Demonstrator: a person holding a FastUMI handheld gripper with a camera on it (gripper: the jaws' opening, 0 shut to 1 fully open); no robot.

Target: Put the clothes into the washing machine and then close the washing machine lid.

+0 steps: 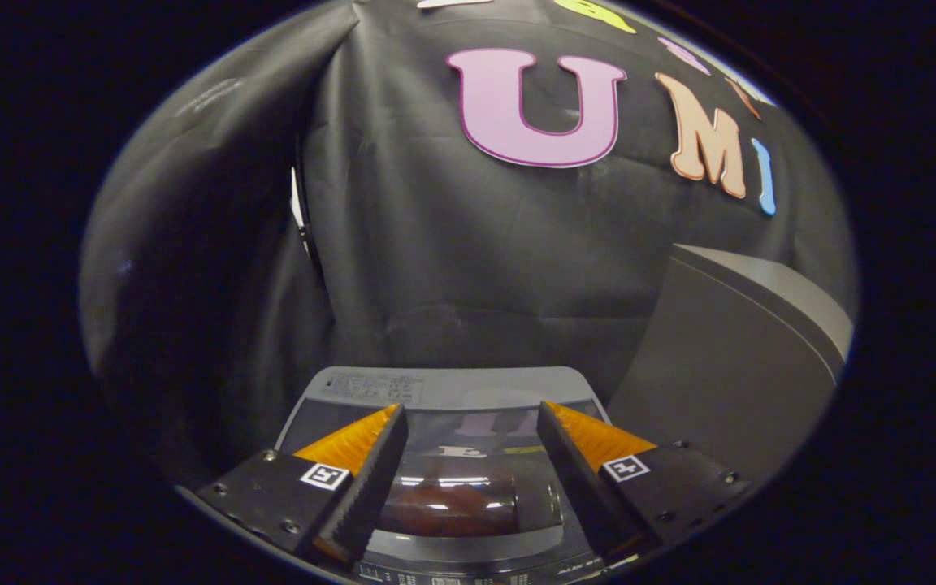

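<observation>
A small grey top-loading washing machine [444, 388] stands below me against the black cloth wall. Its lid [468, 479] is down, a dark glossy pane that mirrors the lights and lets something dark reddish show dimly through it. My gripper [472, 422] hovers just above the lid, fingers spread wide and open, with nothing between them. One fingertip [391, 422] and the other [553, 418] frame the lid's window. No clothes lie outside the machine.
A grey box-like object [728, 357] stands close on the right of the machine, taller than it. The black cloth wall [435, 244] hangs just behind. The machine's control strip [468, 575] lies nearest me.
</observation>
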